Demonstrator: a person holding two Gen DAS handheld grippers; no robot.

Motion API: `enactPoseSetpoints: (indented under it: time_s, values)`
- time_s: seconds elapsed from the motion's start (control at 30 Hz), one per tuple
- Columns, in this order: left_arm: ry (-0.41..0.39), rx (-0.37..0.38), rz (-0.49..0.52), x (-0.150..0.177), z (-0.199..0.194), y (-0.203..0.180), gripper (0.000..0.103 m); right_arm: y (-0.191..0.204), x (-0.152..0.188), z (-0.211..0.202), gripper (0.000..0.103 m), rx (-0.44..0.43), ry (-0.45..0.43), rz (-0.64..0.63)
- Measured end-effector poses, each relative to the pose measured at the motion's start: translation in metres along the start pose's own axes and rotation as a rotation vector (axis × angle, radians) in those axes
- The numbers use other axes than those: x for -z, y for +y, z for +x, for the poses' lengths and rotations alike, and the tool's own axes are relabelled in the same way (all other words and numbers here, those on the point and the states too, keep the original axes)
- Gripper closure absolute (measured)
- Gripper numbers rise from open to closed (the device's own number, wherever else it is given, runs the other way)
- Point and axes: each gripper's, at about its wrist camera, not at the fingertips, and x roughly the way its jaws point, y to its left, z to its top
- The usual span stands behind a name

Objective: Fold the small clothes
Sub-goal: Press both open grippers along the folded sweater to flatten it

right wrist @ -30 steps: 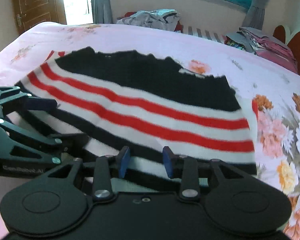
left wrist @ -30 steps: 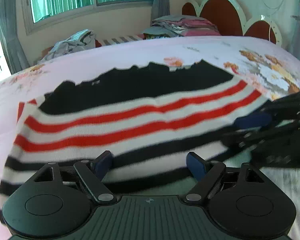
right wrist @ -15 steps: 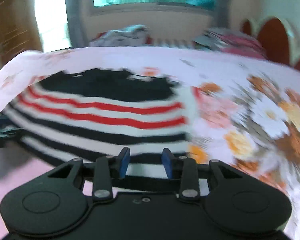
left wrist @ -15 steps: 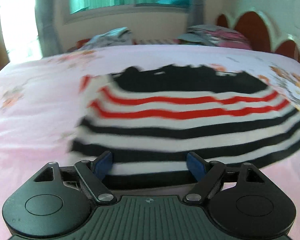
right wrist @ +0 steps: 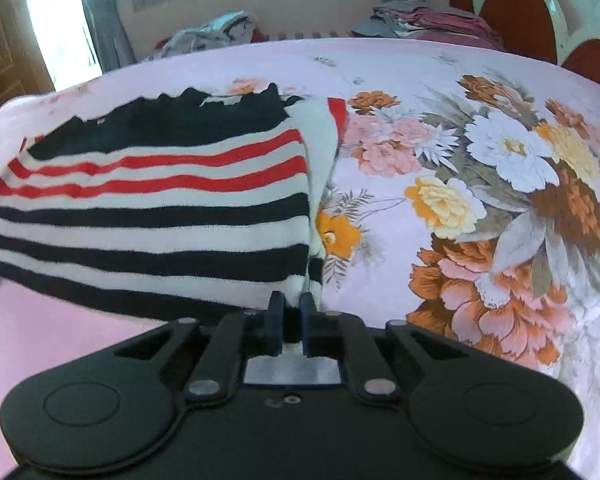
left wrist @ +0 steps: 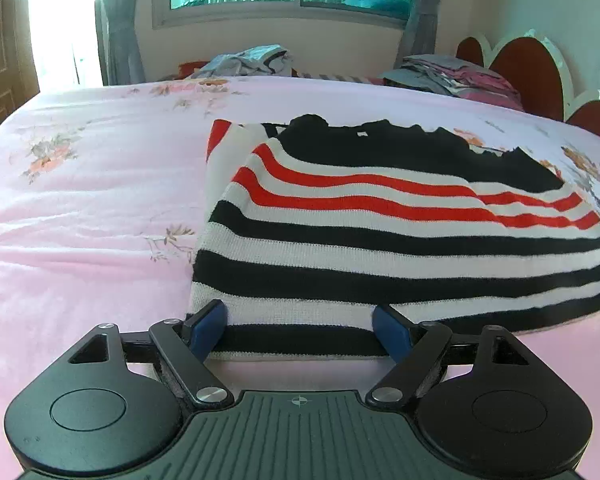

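Observation:
A small striped sweater (left wrist: 380,232), black, white and red, lies folded flat on the pink floral bed. In the left wrist view my left gripper (left wrist: 300,330) is open, its blue pads (left wrist: 204,326) spread at the sweater's near left hem, holding nothing. In the right wrist view the sweater (right wrist: 160,208) fills the left half. My right gripper (right wrist: 291,320) is shut on the sweater's near right corner, with fabric pinched between the pads.
The pink bedspread (left wrist: 80,208) has a large flower print (right wrist: 500,200) right of the sweater. A crumpled clothes pile (left wrist: 248,60) and a folded stack (left wrist: 452,76) sit at the far edge, by the red headboard (left wrist: 532,76).
Both grippers moved apart to opposite ends of the sweater's near hem. The right gripper closed on the right corner. The left gripper stayed open.

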Motion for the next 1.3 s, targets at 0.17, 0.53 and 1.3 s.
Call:
enactPoseSetpoints:
  time_s: [0.17, 0.53, 1.3]
  values:
    - [0.003, 0.004, -0.001, 0.0, -0.005, 0.001, 0.022, 0.009, -0.002, -0.006, 0.093, 0.06, 0.005, -0.047]
    - [0.017, -0.017, -0.002, 0.002, -0.008, -0.003, 0.022, 0.031, -0.001, -0.008, 0.086, 0.033, -0.041, -0.127]
    - [0.014, -0.024, -0.001, 0.004, -0.01, -0.005, 0.022, 0.025, -0.004, -0.003, 0.086, 0.041, 0.011, -0.118]
